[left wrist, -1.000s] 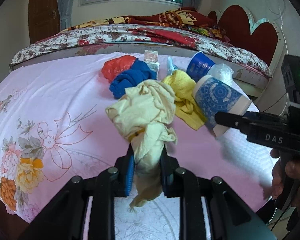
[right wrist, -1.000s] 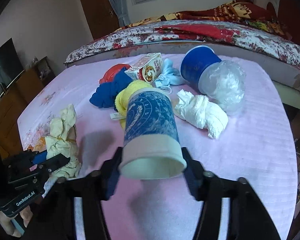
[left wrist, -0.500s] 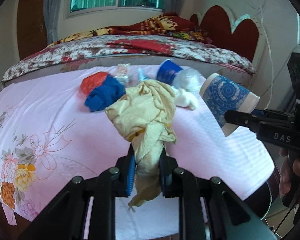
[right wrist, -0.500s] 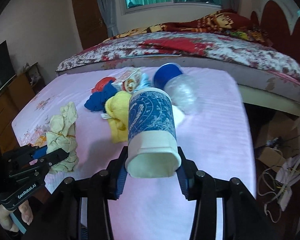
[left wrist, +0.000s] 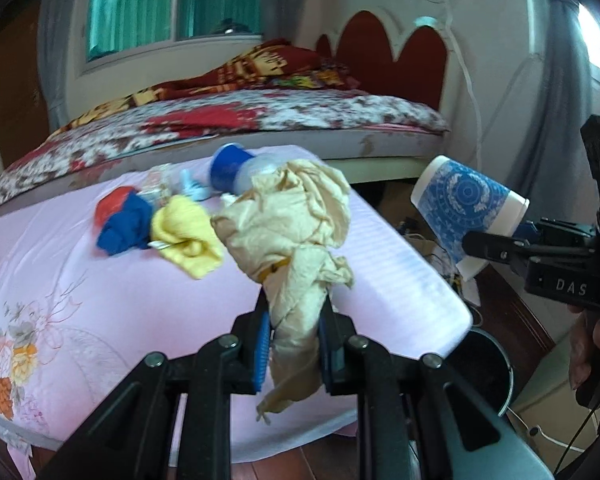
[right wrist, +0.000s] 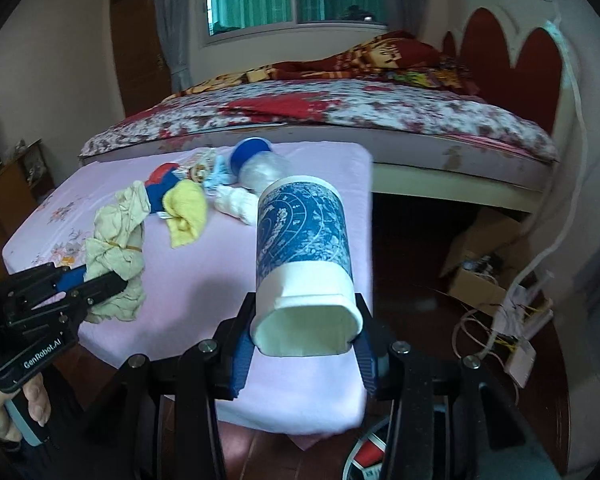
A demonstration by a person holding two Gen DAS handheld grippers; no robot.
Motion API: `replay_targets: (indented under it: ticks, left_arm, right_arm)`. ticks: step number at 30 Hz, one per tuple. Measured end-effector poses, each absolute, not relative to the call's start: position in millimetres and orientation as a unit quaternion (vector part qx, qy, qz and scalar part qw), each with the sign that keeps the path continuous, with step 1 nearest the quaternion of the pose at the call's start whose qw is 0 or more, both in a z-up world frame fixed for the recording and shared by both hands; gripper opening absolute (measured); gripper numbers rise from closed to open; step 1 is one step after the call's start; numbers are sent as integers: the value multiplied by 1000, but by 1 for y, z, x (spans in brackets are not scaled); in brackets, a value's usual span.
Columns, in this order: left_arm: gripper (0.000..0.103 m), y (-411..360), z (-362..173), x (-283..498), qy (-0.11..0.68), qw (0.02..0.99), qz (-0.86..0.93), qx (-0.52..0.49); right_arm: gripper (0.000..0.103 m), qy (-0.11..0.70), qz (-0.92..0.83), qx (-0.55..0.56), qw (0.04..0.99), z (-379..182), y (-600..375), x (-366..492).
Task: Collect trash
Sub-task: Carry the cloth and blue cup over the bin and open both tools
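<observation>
The left gripper (left wrist: 292,336) has its fingers clamped on a beige crumpled bag (left wrist: 288,220). The right gripper (right wrist: 306,354) has just been closing, its fingers squeezing a blue patterned paper cup (right wrist: 304,248) past the pink mattress's (right wrist: 180,280) right edge.

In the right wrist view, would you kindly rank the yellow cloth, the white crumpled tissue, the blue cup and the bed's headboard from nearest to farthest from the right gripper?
1. Yellow cloth and white crumpled tissue, left of centre: too close to call.
2. Blue cup, behind them.
3. Headboard, far right, by the wall.

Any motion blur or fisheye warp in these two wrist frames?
Left wrist: pink mattress edge smeared, yellow cloth soft, held beige rag sharp; walls bow. Right wrist: paper cup crisp, mattress corner blurred, black vignette at the corners.
</observation>
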State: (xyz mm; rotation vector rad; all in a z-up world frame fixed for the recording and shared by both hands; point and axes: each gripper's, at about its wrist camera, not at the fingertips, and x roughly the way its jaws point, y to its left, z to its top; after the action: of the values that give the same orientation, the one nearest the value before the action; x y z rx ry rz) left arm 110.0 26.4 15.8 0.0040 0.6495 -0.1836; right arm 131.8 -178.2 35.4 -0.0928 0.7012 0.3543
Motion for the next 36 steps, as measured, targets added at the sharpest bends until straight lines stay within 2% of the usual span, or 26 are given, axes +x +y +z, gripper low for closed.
replay_targets:
  ticks: [19, 36]
  left_arm:
    - [21, -83, 8, 78, 325, 925, -190, 48]
    - [21, -185, -51, 70, 393, 856, -318, 110]
  right_arm:
    - [46, 356, 76, -24, 931, 24, -303, 56]
    - [48, 437, 21, -28, 899, -61, -394, 16]
